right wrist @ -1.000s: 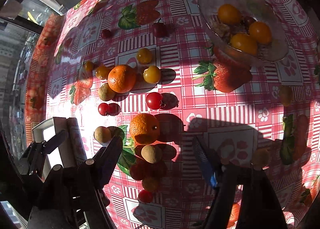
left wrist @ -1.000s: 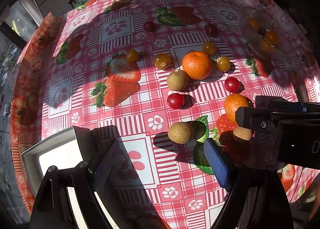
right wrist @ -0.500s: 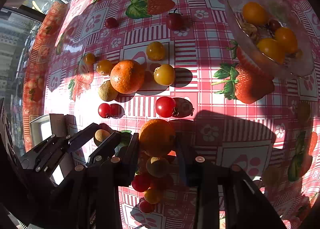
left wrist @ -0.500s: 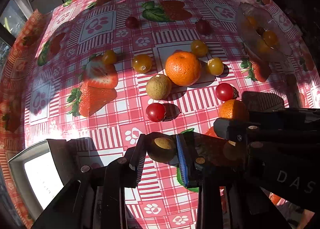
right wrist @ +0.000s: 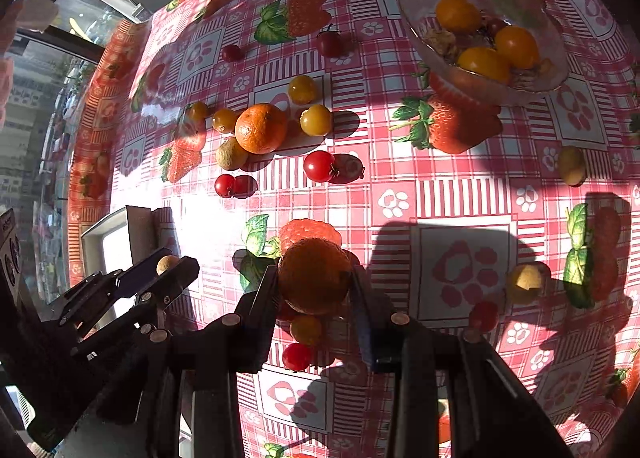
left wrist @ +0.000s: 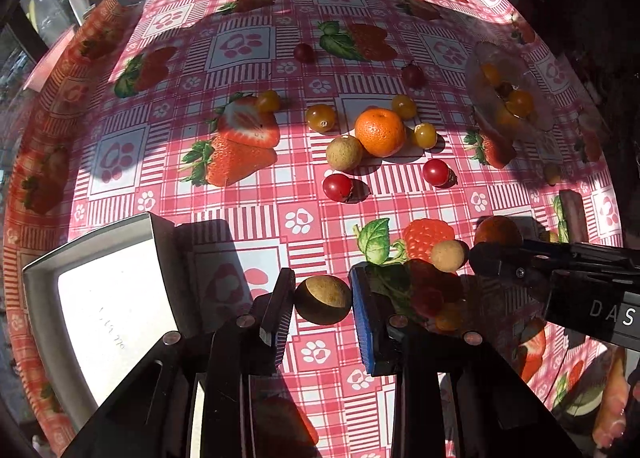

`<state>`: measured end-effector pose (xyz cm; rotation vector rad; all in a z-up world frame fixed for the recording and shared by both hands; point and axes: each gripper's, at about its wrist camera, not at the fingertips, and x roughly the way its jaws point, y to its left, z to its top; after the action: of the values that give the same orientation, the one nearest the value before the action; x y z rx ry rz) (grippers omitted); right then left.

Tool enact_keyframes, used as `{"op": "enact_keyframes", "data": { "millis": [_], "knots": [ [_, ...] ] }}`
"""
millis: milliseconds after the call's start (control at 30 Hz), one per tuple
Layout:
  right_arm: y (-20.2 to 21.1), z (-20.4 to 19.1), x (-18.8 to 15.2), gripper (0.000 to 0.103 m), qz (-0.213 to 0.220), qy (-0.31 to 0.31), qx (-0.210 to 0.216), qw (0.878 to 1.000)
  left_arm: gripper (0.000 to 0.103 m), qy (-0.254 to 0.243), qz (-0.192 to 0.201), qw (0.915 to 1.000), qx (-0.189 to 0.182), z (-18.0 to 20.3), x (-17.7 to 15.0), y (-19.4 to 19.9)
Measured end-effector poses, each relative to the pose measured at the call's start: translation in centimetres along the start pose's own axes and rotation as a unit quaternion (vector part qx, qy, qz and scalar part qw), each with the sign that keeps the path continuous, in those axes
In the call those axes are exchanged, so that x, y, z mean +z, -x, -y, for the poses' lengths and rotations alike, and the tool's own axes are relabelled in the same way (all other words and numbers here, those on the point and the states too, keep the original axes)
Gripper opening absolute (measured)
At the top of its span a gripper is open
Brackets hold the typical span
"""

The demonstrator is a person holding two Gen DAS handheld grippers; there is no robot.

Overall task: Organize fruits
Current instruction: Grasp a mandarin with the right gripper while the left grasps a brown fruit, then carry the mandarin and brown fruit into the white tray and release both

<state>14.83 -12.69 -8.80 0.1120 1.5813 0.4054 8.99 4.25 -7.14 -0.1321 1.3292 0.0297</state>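
Note:
My left gripper [left wrist: 323, 300] is shut on a small tan longan [left wrist: 323, 299], held above the tablecloth beside a white square box [left wrist: 108, 306]. My right gripper [right wrist: 314, 278] is shut on an orange mandarin [right wrist: 314, 276] and lifts it over small red and yellow tomatoes. The left gripper with its longan also shows in the right wrist view [right wrist: 168, 264]. A second mandarin [left wrist: 379, 133] lies mid-table among longans, red tomatoes and yellow tomatoes. A glass bowl [right wrist: 554, 38] at the far right holds yellow-orange fruits.
The table is covered with a red checked strawberry-print cloth [left wrist: 296, 220]. Dark plums [right wrist: 330, 43] lie further back. Loose longans [right wrist: 524, 278] lie right of the right gripper. The right gripper's body [left wrist: 560, 270] reaches in at the left view's right side.
Both grippers have closed on their fruit and lifted: the left one holds the longan nearer the white box, the right one has raised the mandarin off the cloth.

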Motion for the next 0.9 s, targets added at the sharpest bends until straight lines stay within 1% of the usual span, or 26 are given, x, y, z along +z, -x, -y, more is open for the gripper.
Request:
{"op": "enact_keyframes", "data": {
  "millis": [400, 567, 733, 900],
  "knots": [
    [0.6, -3.4, -4.0, 0.038, -0.015, 0.025, 0.007, 1.000, 0.030, 0.031, 0.006, 0.9994, 0.010, -3.3, -4.6, 2.9],
    [0.3, -5.9, -5.4, 0.038, -0.024, 0.046, 0.010, 0.999, 0.030, 0.045, 0.009, 0.9988, 0.020, -5.3, -6.4, 4.0],
    [-0.3, -8.8, -6.6, 0.038, -0.035, 0.071, 0.015, 0.997, 0.030, 0.068, 0.007, 0.9972, 0.031, -8.0, -8.6, 4.7],
    [-1.3, -12.3, -8.0, 0.038, -0.049, 0.100, 0.023, 0.994, 0.030, 0.090, -0.003, 0.9948, 0.049, -10.7, -10.8, 4.7]
  ]
}}
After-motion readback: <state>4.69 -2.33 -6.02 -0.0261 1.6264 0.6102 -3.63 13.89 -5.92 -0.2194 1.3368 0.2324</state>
